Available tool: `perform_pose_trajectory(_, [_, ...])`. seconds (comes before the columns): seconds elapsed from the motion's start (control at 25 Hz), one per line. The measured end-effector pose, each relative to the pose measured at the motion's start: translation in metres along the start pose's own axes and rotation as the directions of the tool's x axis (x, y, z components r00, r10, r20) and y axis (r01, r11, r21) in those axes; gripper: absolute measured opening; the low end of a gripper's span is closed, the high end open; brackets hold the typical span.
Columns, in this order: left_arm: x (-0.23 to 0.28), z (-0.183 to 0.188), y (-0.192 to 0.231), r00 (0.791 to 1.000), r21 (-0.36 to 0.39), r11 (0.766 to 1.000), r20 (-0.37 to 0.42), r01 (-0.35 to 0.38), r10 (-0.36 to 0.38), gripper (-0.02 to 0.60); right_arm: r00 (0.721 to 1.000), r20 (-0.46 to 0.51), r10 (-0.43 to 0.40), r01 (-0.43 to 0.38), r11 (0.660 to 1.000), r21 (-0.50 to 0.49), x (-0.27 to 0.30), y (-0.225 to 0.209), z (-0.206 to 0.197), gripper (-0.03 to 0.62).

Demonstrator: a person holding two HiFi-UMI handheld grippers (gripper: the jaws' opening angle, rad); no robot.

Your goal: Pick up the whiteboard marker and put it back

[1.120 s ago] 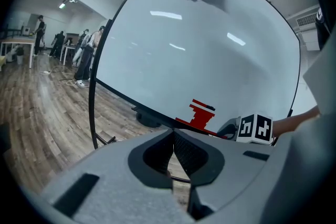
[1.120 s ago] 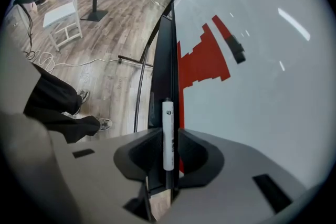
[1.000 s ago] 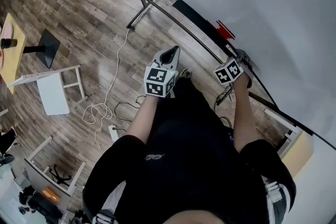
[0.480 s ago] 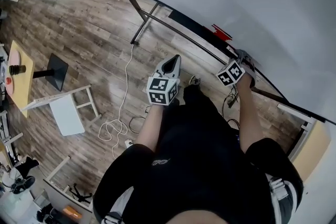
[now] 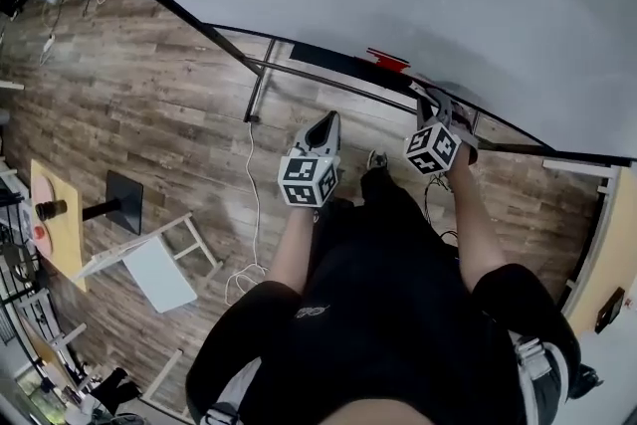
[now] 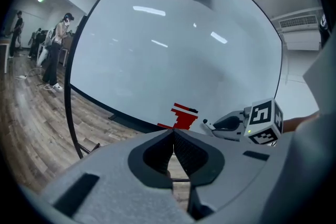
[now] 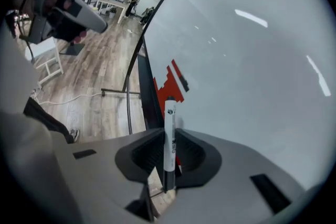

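**Marker held in the right claw, short of the board's ledge**

Background: a pale whiteboard (image 5: pixel 448 5) on a dark-framed stand, over plank flooring (image 5: pixel 149 105). The right gripper (image 5: pixel 430 105) is clamped on the whiteboard marker (image 7: pixel 169 128). The marker runs lengthwise between the pads and projects past the tips toward the board. Ahead of the jaws and slightly below is the black ledge (image 7: pixel 151 102) at the board's foot. A red object (image 7: pixel 169 81) sits by it, probably an eraser, though the view is too coarse to be sure. The left gripper (image 6: pixel 173 136), off to the right claw's left, has its jaws together on nothing.

Judged step: returning the marker. To do this well, turn the barrel parallel to the ledge and lower it onto the bare stretch beside the red object. Release only once the barrel rests, or it may roll off to the floor.
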State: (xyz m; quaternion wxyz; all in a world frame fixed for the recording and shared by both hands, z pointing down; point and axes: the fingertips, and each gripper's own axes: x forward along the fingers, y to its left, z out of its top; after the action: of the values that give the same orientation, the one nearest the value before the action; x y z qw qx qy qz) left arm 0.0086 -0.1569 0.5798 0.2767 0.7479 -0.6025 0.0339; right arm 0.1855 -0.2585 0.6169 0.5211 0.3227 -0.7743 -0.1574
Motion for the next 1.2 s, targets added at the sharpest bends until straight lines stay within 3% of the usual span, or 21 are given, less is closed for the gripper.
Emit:
perform_pose_trajectory(0.24, [0.000,0.021,-0.034,0.996,0.042,0.995,0.019,0.086,-0.087,0.006,0.984,0.159,-0.082,0.045,0.973,0.226,-0.056,-0.011,0.043,0.054])
perform_pose_trajectory(0.56, [-0.025,0.047,-0.078,0.980,0.164,0.972,0.080,0.169,-0.184,0.006,0.934,0.267,-0.237,0.089,0.879,0.469,-0.131,-0.020,0.076,0.054])
perform_pose_trajectory(0.8, [-0.041,0.047,-0.107,0.971,0.202,0.960,0.102,0.193,-0.217,0.006,0.907,0.320,-0.275,0.035,0.804,0.594,-0.174,-0.012,0.070,0.054])
perform_pose_trajectory(0.96, [-0.046,0.056,-0.126,0.972,0.229,0.960,0.133,0.159,-0.193,0.006,0.862,0.407,-0.301,-0.037,0.764,0.644,-0.196,-0.021,0.074,0.054])
perform_pose_trajectory(1.2, [-0.052,0.076,-0.175,0.966,0.264,0.959,0.203,0.105,-0.161,0.006,0.765,0.542,-0.348,-0.085,0.780,0.620,-0.245,-0.043,0.059,0.054])
